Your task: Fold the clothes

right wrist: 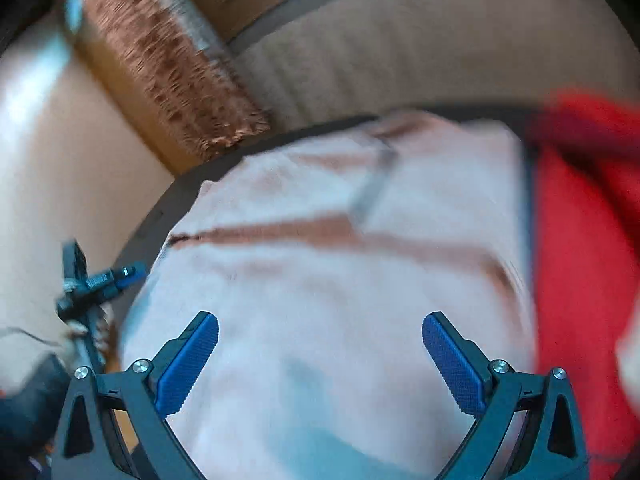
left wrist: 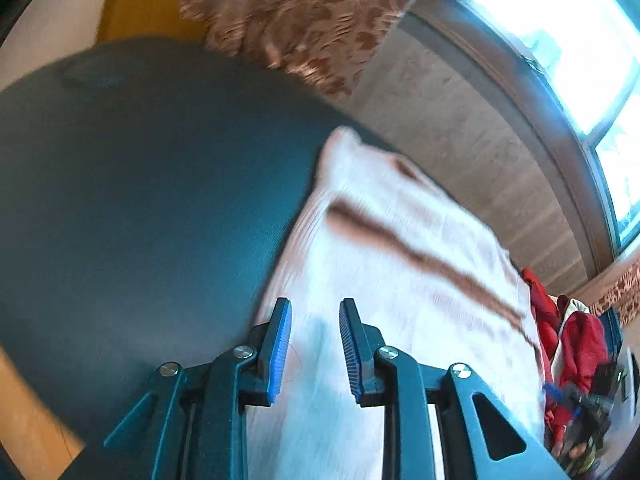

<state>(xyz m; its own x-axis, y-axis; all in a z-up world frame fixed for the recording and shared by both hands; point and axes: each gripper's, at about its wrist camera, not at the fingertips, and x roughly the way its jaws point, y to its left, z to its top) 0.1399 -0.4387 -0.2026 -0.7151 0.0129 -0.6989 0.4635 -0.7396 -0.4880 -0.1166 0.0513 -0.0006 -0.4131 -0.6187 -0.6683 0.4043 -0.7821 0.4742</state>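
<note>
A pale pink knit garment with brown stripes (left wrist: 392, 280) lies flat on a dark round table (left wrist: 140, 200). My left gripper (left wrist: 315, 344) hovers over the garment's near left part, its jaws a little apart with nothing between them. In the right wrist view the same garment (right wrist: 328, 280) fills the middle. My right gripper (right wrist: 320, 356) is wide open above it and holds nothing. The other gripper (right wrist: 96, 280) shows at the garment's left edge. Both views are blurred by motion.
A pile of red clothes (left wrist: 572, 344) lies at the table's right side, also in the right wrist view (right wrist: 580, 260). A brown patterned curtain (left wrist: 304, 16) hangs behind the table beside a window (left wrist: 568, 48). A beige wall (left wrist: 460, 120) stands behind.
</note>
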